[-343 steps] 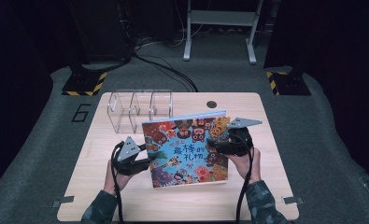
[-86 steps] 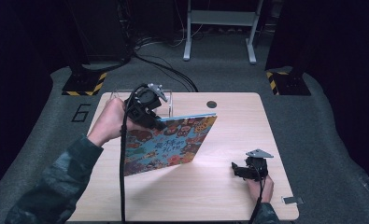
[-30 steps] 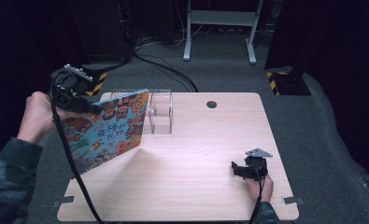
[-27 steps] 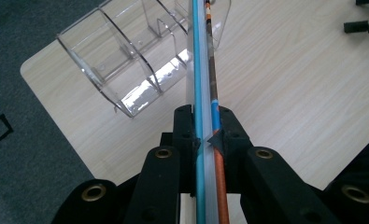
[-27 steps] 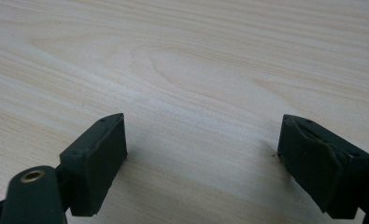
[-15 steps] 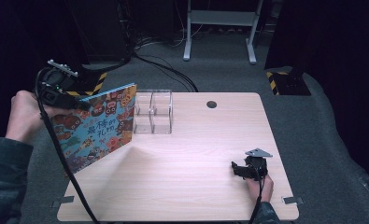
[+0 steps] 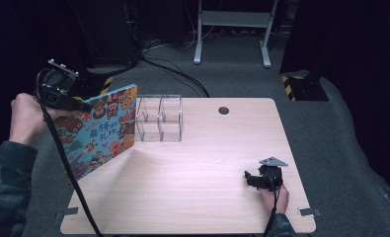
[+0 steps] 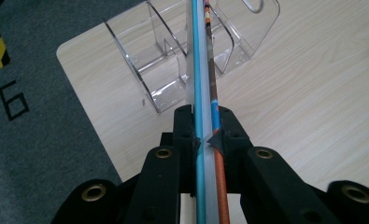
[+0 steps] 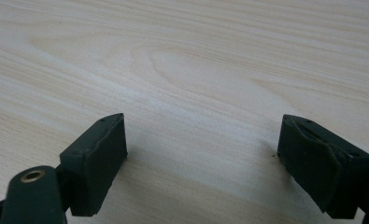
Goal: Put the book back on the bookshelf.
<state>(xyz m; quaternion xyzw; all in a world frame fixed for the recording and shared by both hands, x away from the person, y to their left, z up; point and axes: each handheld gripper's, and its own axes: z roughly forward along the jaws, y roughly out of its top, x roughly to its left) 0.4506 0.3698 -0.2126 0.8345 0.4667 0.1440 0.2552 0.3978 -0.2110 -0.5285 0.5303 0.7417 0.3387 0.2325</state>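
Left gripper [image 8: 205, 135]: jaws closed hard on the edge of a picture book [image 8: 202, 84], one pad on each cover, the blue-edged cover and the page block seen edge-on between them in the left gripper view. In the high view this gripper [image 7: 79, 104] grips the book [image 7: 96, 131] at its upper far corner, held by the person's left hand [image 7: 27, 118] off the table's far-left edge.

Picture book: thin, hard-covered, with a colourful cartoon cover facing the near side. It hangs tilted, upper edge far and high, lower corner low beside the table's left edge. Its right edge lies just beside the clear organiser; whether the two touch cannot be told.

Clear organiser [image 7: 159, 118]: transparent plastic rack with upright dividers forming open slots, standing on the far-left part of the table. In the left gripper view the book's edge lines up with the organiser [image 8: 173, 56] beyond the jaws.

Right gripper [image 9: 203, 158]: jaws wide apart, nothing between the pads, only bare wood under them. In the high view it [image 7: 255, 178] rests at the near-right part of the table, the person's right hand [image 7: 275, 196] behind it.

Table [image 7: 207, 168]: light wood top, rounded corners, a dark round cable hole [image 7: 224, 110] at the far middle.

Floor: grey carpet, a "6" [image 8: 13, 99] marked on it beside the table's corner.
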